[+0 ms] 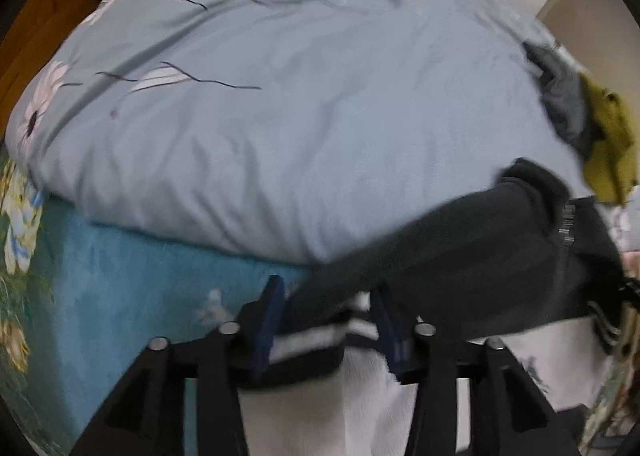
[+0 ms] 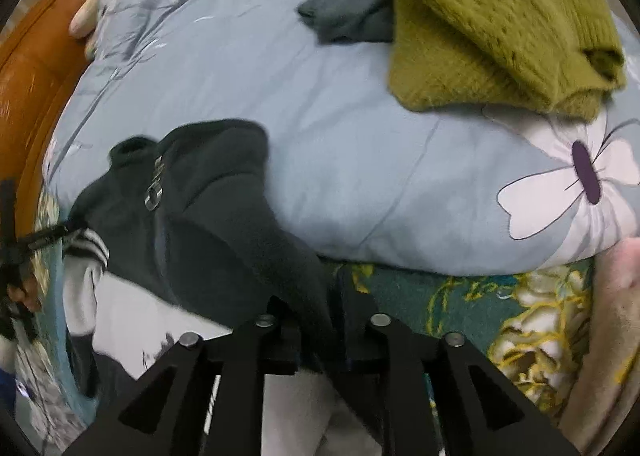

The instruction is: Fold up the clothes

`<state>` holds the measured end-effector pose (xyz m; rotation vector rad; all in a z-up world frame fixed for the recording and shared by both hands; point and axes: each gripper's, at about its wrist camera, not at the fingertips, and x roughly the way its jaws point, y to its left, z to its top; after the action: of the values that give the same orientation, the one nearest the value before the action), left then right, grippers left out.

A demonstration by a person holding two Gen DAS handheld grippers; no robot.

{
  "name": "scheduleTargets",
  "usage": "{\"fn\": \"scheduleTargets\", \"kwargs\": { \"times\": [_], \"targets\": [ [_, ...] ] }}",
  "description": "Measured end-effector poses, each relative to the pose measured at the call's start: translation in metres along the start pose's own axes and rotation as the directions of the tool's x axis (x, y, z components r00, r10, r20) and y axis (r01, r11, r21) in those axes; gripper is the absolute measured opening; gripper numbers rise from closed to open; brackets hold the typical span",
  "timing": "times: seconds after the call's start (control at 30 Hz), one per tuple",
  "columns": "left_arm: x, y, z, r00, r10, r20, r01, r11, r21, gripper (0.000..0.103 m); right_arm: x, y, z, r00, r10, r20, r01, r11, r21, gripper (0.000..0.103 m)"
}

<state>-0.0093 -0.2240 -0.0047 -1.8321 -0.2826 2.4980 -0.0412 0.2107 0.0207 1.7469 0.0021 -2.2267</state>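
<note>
A black fleece jacket point(image 1: 460, 256) with a zipper and white-striped hem hangs at the near edge of the bed. My left gripper point(image 1: 326, 306) is shut on its striped hem. The jacket also shows in the right wrist view point(image 2: 208, 207), where my right gripper point(image 2: 316, 308) is shut on a black edge of it. The collar and zipper pull point(image 2: 154, 191) lie on the blue-grey duvet point(image 2: 320, 135). The left gripper appears at the far left of the right wrist view point(image 2: 24, 244).
A folded olive-green fuzzy sweater point(image 2: 492, 23) and a dark grey garment point(image 2: 352, 3) lie on the duvet's far right side. An orange-brown headboard point(image 2: 32, 67) stands at the left. A teal floral sheet point(image 1: 120, 276) shows below the duvet.
</note>
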Motion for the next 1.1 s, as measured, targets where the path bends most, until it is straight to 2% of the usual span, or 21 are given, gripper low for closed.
{"fn": "scheduleTargets", "kwargs": {
  "times": [0.07, 0.1, 0.2, 0.27, 0.33, 0.47, 0.53, 0.73, 0.83, 0.87, 0.93, 1.03, 1.07, 1.1],
  "targets": [
    [-0.026, 0.014, -0.018, 0.999, 0.001, 0.047, 0.001, 0.999, -0.047, 0.065, -0.018, 0.005, -0.01, 1.0, -0.013, 0.016, 0.013, 1.0, -0.028, 0.044],
    [-0.039, 0.022, -0.03, 0.998, 0.005, 0.069, 0.0, 0.997, -0.08, 0.066, -0.031, 0.005, -0.018, 0.999, -0.01, 0.043, 0.011, 1.0, -0.028, 0.047],
    [-0.07, 0.059, -0.08, 0.992, 0.035, 0.12, -0.007, 0.974, -0.228, 0.067, -0.069, -0.003, -0.054, 0.991, 0.002, 0.135, -0.009, 0.999, 0.046, 0.048],
    [-0.082, 0.087, -0.124, 0.99, 0.068, 0.125, -0.021, 0.939, -0.343, 0.067, -0.091, -0.013, -0.092, 0.981, 0.033, 0.194, -0.062, 0.987, 0.148, 0.048],
    [-0.09, 0.115, -0.168, 0.989, 0.09, 0.114, -0.032, 0.898, -0.439, 0.067, -0.1, -0.017, -0.124, 0.976, 0.047, 0.212, -0.093, 0.972, 0.217, 0.048],
    [-0.094, 0.144, -0.238, 0.992, 0.114, 0.055, -0.068, 0.845, -0.53, 0.067, -0.113, -0.03, -0.196, 0.981, 0.022, 0.193, -0.087, 0.94, 0.33, 0.048],
    [-0.091, 0.148, -0.255, 0.994, 0.096, 0.045, -0.055, 0.832, -0.552, 0.067, -0.125, -0.034, -0.222, 0.981, 0.016, 0.195, -0.088, 0.927, 0.364, 0.048],
    [-0.071, 0.14, -0.284, 0.999, -0.022, 0.032, 0.037, 0.794, -0.607, 0.066, -0.156, -0.036, -0.256, 0.967, -0.005, 0.256, -0.103, 0.908, 0.406, 0.048],
    [-0.064, 0.127, -0.28, 0.997, -0.06, 0.04, 0.072, 0.798, -0.599, 0.066, -0.169, -0.029, -0.263, 0.959, -0.01, 0.282, -0.105, 0.914, 0.392, 0.048],
    [-0.058, 0.124, -0.28, 0.998, -0.053, 0.019, 0.054, 0.807, -0.589, 0.066, -0.173, -0.026, -0.264, 0.957, -0.013, 0.288, -0.103, 0.918, 0.383, 0.048],
    [-0.049, 0.119, -0.283, 0.999, -0.041, -0.013, 0.026, 0.814, -0.58, 0.054, -0.178, -0.022, -0.267, 0.957, -0.018, 0.288, -0.09, 0.929, 0.359, 0.048],
    [-0.045, 0.116, -0.29, 1.0, -0.028, -0.006, 0.019, 0.803, -0.595, 0.038, -0.183, -0.017, -0.27, 0.96, -0.031, 0.277, -0.063, 0.943, 0.325, 0.048],
    [-0.049, 0.116, -0.289, 1.0, -0.015, 0.001, 0.013, 0.807, -0.59, 0.028, -0.184, -0.017, -0.271, 0.962, -0.032, 0.272, -0.059, 0.945, 0.322, 0.048],
    [-0.053, 0.115, -0.288, 1.0, -0.002, 0.009, 0.007, 0.811, -0.584, 0.026, -0.186, -0.017, -0.272, 0.963, -0.034, 0.267, -0.055, 0.946, 0.319, 0.048]
  ]
}}
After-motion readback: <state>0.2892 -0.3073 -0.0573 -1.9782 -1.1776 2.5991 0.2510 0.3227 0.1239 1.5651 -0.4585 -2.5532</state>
